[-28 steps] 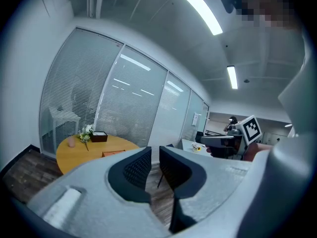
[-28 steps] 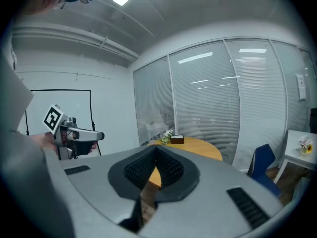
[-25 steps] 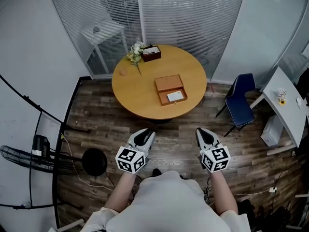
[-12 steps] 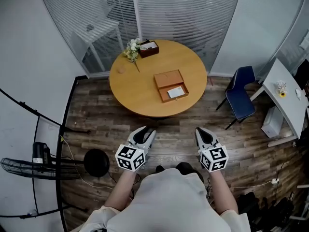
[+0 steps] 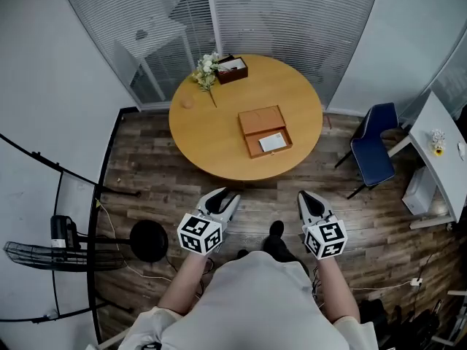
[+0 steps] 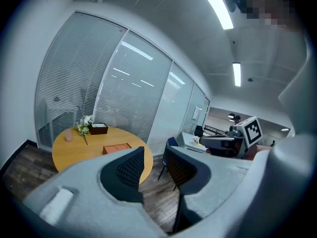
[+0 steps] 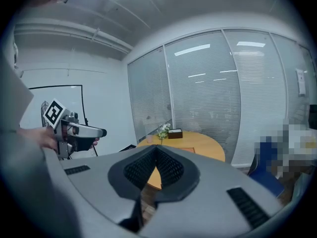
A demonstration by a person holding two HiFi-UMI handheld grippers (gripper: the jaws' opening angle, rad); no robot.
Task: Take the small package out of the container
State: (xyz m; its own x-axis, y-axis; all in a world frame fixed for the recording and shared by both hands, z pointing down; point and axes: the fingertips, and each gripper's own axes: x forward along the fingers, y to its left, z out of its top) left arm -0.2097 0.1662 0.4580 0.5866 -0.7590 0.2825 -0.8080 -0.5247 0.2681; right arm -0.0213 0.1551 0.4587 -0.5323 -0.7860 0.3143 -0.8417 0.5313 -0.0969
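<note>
A person stands on a dark wood floor in a glass-walled office with lowered blinds, facing a round wooden table well ahead. A blue chair sits to the right of the table, and a floor fan lies at the far left. Both tools are held low in front of the body, well apart from the table. The left gripper has its jaws opening, its ribbed pads spread with nothing between them. The right gripper has its pads pressed together at the tips, pinching nothing. On the right half of the table a wooden container lies open, its lid folded flat toward the far side. The small package, a white rectangle, rests inside the nearer half of the container. At the table's far edge stand a dark box and, just beside it, a bunch of flowers.
</note>
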